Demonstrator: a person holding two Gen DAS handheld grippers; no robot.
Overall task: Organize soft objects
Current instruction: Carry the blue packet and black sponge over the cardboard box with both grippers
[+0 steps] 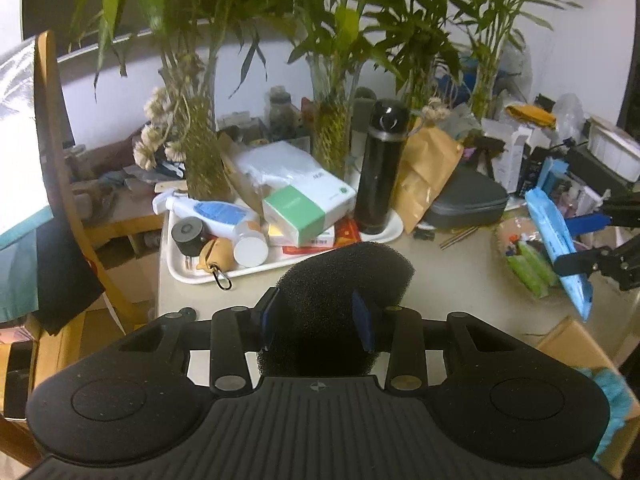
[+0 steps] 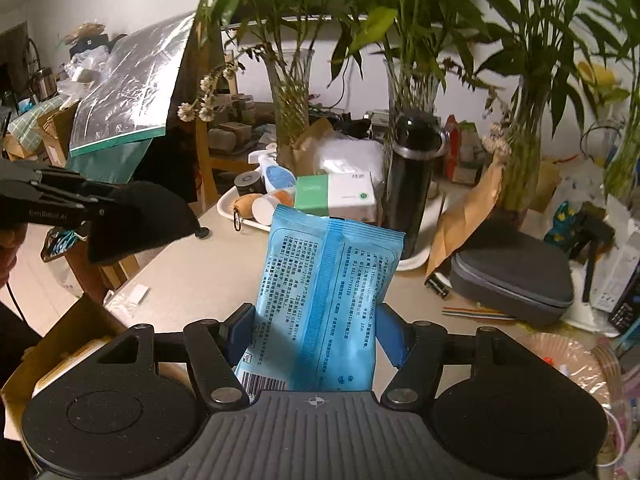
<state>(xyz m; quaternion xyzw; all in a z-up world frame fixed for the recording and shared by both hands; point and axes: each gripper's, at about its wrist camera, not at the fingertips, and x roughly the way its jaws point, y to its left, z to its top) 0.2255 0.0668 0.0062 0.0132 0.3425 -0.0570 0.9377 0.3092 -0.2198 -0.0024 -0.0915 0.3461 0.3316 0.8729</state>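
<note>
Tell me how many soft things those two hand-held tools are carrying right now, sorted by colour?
Black: 1, the black foam sponge, squeezed in the left gripper
Blue: 1, the blue plastic wipes packet, clamped in the right gripper
Total: 2

Black foam sponge (image 1: 340, 280), porous, rounded at its far end, held above the tabletop (image 1: 452, 276), blue wipes pack (image 2: 320, 292), printed back showing, upright, lifted
</note>
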